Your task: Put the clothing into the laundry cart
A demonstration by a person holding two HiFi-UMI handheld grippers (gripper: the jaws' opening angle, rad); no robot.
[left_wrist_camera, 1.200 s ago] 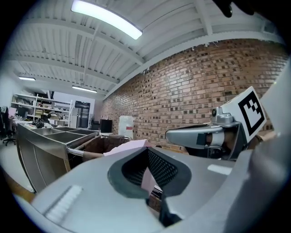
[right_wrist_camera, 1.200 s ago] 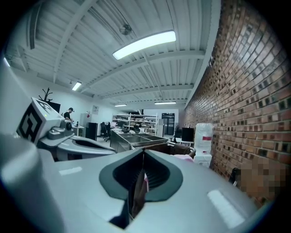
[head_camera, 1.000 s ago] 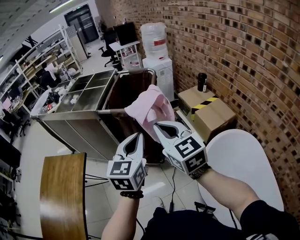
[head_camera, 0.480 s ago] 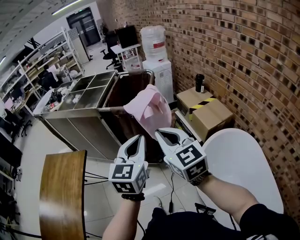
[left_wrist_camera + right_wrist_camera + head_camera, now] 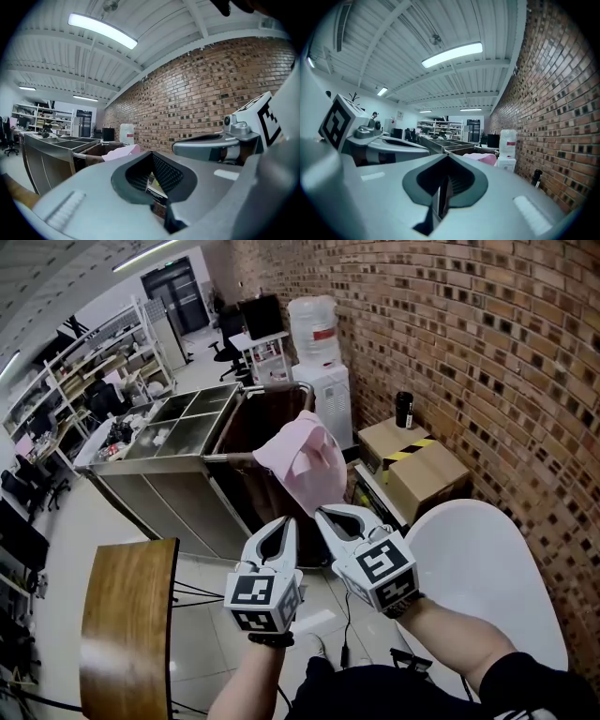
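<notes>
Right tool (image 5: 320, 513): closed, empty. Left tool (image 5: 285, 520): closed, empty. Pink garment (image 5: 305, 463): draped on the laundry cart (image 5: 248, 427) rim, clear of both tools. Risk: the overhanging cloth seems heavy enough to slide off onto the floor (image 5: 66, 521).

Clothing (image 5: 305, 460) is lying over the near rim of the cart (image 5: 246, 432). A dispenser (image 5: 317, 362) is standing behind the cart, boxes (image 5: 417, 465) are sitting right of it, and a table (image 5: 127, 624) is standing before it.
</notes>
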